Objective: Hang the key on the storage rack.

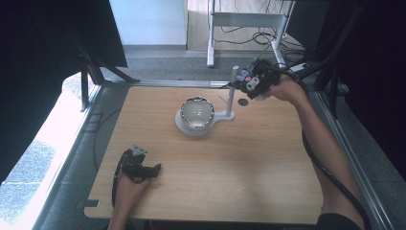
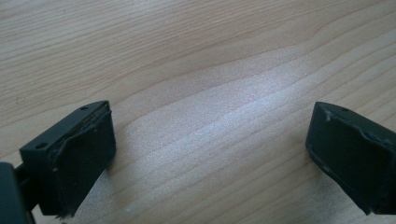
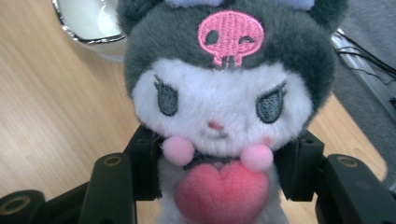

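The right gripper (image 3: 219, 186) pinches a plush doll (image 3: 219, 93) at the body just under its head, jaws pressed into either side so the soft toy cannot slip; that low grip leaves the face and pink heart free toward the camera. In the high view this gripper (image 1: 251, 81) sits at the upper right of the frame, raised above the table (image 1: 268, 167) near the upright post of a white stand (image 1: 231, 93), probably so the doll can be carried toward the bowl (image 1: 197, 112) resting on the stand's round base at centre. The left gripper (image 2: 210, 154) rests at the lower left on bare wood, jaws spread wide with nothing between them, seemingly parked out of the way.
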